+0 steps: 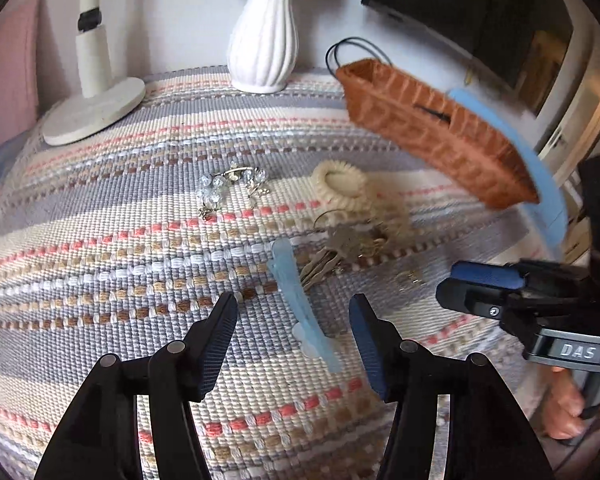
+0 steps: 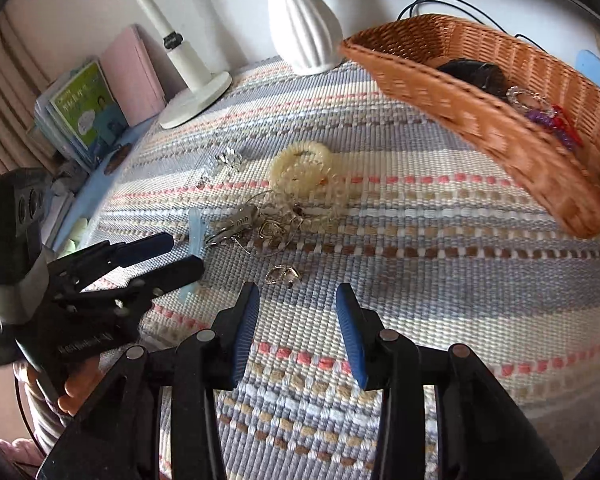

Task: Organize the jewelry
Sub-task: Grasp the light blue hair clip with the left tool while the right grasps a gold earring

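Observation:
My left gripper (image 1: 294, 310) is open, its jaws on either side of a pale blue hair clip (image 1: 300, 300) lying on the striped woven cloth (image 1: 100, 240). The clip also shows in the right wrist view (image 2: 196, 236). My right gripper (image 2: 296, 300) is open and empty, just short of a small silver ring (image 2: 284, 275). Beyond lie a cream spiral hair tie (image 1: 342, 180), keys on a ring (image 1: 340, 248) and a crystal brooch (image 1: 228, 186). A brown wicker basket (image 2: 480, 120) at the right holds a black item (image 2: 474, 72) and coloured bead bracelets (image 2: 548, 114).
A white ribbed vase (image 1: 264, 40) and a white lamp base (image 1: 96, 112) stand at the back of the cloth. Books and a pink box (image 2: 134, 72) stand off the cloth's left edge. A black cable (image 1: 356, 46) runs behind the basket.

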A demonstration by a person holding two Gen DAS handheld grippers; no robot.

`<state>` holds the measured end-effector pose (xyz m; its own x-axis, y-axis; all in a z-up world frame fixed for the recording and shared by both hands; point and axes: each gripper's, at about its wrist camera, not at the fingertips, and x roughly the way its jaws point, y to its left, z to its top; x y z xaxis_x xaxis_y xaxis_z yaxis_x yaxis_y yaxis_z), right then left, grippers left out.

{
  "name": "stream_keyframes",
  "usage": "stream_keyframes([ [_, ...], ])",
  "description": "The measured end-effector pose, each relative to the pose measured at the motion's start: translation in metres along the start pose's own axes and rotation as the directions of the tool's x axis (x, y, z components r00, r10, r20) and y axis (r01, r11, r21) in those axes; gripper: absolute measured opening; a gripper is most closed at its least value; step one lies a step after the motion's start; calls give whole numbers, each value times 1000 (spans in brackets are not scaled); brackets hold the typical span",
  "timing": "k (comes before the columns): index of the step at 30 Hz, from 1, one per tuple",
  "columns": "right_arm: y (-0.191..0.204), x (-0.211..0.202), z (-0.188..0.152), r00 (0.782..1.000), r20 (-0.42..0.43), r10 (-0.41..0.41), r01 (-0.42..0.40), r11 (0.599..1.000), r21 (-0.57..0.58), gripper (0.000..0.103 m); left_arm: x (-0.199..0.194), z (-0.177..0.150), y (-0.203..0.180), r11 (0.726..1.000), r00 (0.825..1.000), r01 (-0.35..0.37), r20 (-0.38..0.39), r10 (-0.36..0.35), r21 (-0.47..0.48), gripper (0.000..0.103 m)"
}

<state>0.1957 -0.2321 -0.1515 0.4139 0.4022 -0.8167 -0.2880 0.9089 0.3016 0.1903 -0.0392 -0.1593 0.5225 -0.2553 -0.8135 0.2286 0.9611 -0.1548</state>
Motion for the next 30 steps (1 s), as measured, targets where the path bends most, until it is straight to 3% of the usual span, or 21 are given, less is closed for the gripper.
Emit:
stream_keyframes([
  [4,15,11,2,998,13,-67,68,995,-69,42,2,1,-5,998,999,-50,-1,50,24,58],
  [7,29,17,1,991,31,-133,136,981,-139,42,1,1,-4,996,997,-80,3,80,45,43],
  [12,46,25,-1,972,58,-229,236,943,-234,41,-2,-1,3,997,998,-60,2,60,39,41],
  [13,50,26,-2,969,64,-240,249,936,-250,31,-2,0,2,997,998,-65,2,65,42,41],
  [14,53,26,-3,972,63,-227,235,936,-263,24,-1,0,0,997,998,-56,11,56,45,41],
  [17,58,25,-6,964,83,-254,267,921,-282,22,2,0,-5,994,996,-86,16,85,65,38],
  [19,60,23,-8,964,92,-250,266,919,-291,17,2,0,-5,994,996,-82,24,80,67,14],
  [20,60,19,-10,967,97,-237,255,922,-290,2,3,1,-3,996,998,-68,19,67,63,9],
  [25,49,4,-9,971,102,-217,236,938,-252,0,-2,2,13,1000,1000,27,12,-27,3,10],
  [30,32,-10,-9,986,98,-137,154,971,-186,0,-15,2,24,997,998,63,31,-62,-39,10],
])
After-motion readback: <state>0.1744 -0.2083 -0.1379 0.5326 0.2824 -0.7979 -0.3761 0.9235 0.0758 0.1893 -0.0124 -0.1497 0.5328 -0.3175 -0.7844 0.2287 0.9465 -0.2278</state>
